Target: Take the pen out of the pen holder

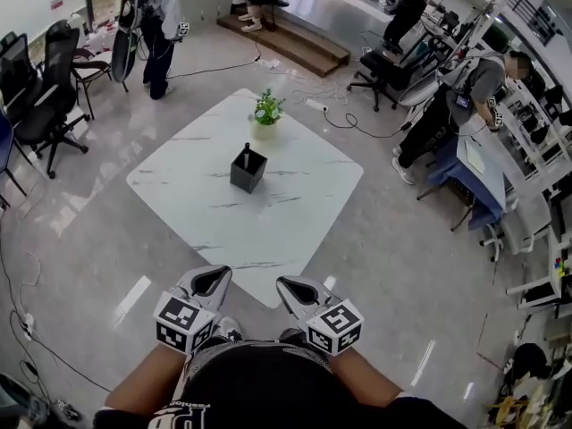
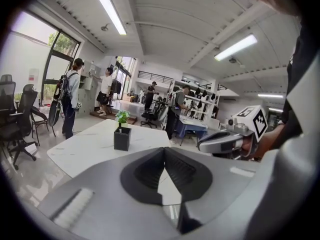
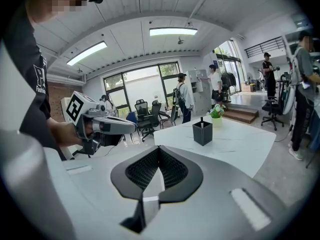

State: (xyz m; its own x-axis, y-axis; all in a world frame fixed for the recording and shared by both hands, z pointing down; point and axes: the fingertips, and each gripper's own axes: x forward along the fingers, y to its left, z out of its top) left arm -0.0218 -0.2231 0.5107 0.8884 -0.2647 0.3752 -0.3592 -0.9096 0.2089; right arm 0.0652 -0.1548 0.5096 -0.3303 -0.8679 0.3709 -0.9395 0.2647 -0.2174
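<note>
A black square pen holder (image 1: pixel 248 172) stands near the middle of the white marble table (image 1: pixel 295 213), with a dark pen (image 1: pixel 247 149) upright in it. The holder also shows in the left gripper view (image 2: pixel 121 139) and the right gripper view (image 3: pixel 202 133). My left gripper (image 1: pixel 212 281) and right gripper (image 1: pixel 299 290) are held side by side close to my body, short of the table's near corner and far from the holder. Both are shut with nothing in them; their tips (image 2: pixel 163 149) (image 3: pixel 159 148) meet.
A small potted plant (image 1: pixel 266 113) stands just behind the holder. Black office chairs (image 1: pixel 45 88) are at the left, a wooden step (image 1: pixel 295 43) behind. Several people stand around; one leans at a blue desk (image 1: pixel 474 172) on the right. Cables (image 1: pixel 357 119) lie on the floor.
</note>
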